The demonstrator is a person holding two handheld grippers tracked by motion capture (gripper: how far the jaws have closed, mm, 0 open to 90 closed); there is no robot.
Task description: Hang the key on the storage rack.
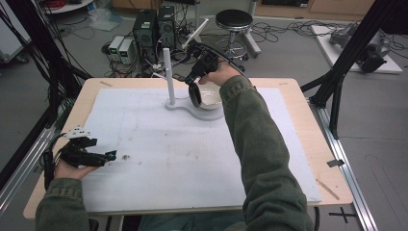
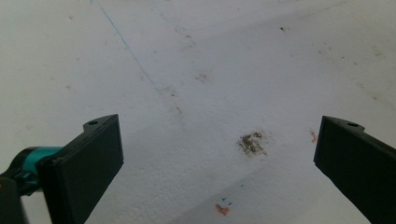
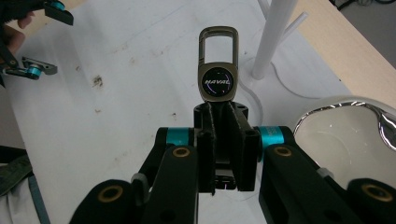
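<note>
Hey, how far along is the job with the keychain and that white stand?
Done: the right tool is shut on the keychain and holds it off the table, near the white stand and the shiny bowl. In hand: carrying it there. Left, probably: hanging its clasp loop on a peg or setting it in the bowl. The left tool rests open over the white mat.

You are working in a lab, not a home. Your surface [image 1: 298,144] is a plywood board with a stained white sheet [image 1: 183,154] on it, standing inside a frame of black metal beams [image 1: 346,67]. On the grey floor behind it you see computer towers [image 1: 155,28], small power boxes [image 1: 120,48] and many loose cables [image 1: 284,29]. A round black stool [image 1: 234,20] stands there too, and aluminium rails [image 1: 349,163] run beside your surface
</note>
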